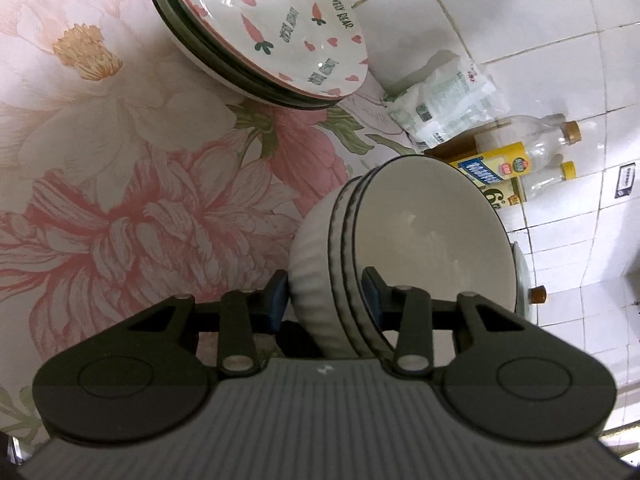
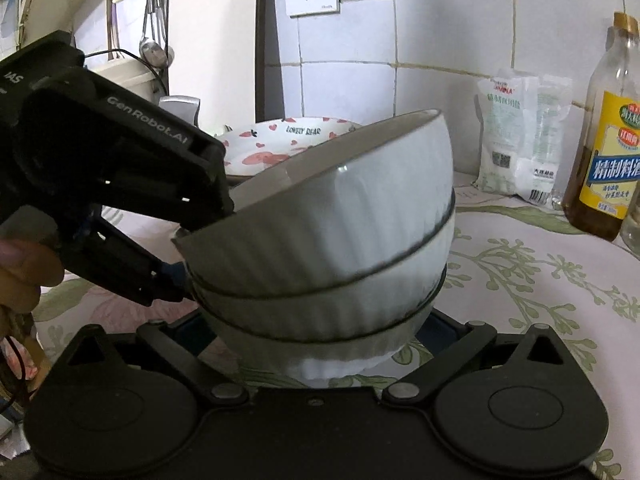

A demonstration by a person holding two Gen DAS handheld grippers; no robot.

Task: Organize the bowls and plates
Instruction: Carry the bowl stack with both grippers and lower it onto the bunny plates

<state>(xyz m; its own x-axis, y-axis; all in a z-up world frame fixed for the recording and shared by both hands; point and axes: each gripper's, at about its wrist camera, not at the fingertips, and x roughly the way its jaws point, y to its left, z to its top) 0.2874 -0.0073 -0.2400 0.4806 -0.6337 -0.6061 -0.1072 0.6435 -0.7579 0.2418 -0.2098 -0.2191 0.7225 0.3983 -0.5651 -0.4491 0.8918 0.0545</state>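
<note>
The ribbed white bowl (image 2: 332, 200) sits tilted on top of two more ribbed bowls, so there is a stack of three bowls (image 2: 320, 280) on the flowered surface (image 1: 120, 160). The left tool (image 1: 325, 296) is clenched on the rim of this top bowl: one pad is against the outer ribbed wall and the other pad is inside. In the right wrist view the same tool comes in from the left side and holds the rim at its lower edge, which I think is the reason why the bowl leans and is not yet seated flat in the one below.

The right tool (image 2: 320, 344) stands low at the stack, with its fingers on both sides of the bottom bowl (image 2: 332, 360). The fingertips are hidden behind the bowl, so I cannot tell whether they press on it or only wait near it. Probably this tool is there to keep the stack steady.

Behind the bowls, a pile of plates with a pink rabbit plate (image 1: 272, 20) on top rests on the same surface, near the tiled wall (image 1: 520, 8). A plastic bag (image 2: 516, 140) and an oil bottle (image 2: 608, 132) stand further to the side, apart from the stack.
</note>
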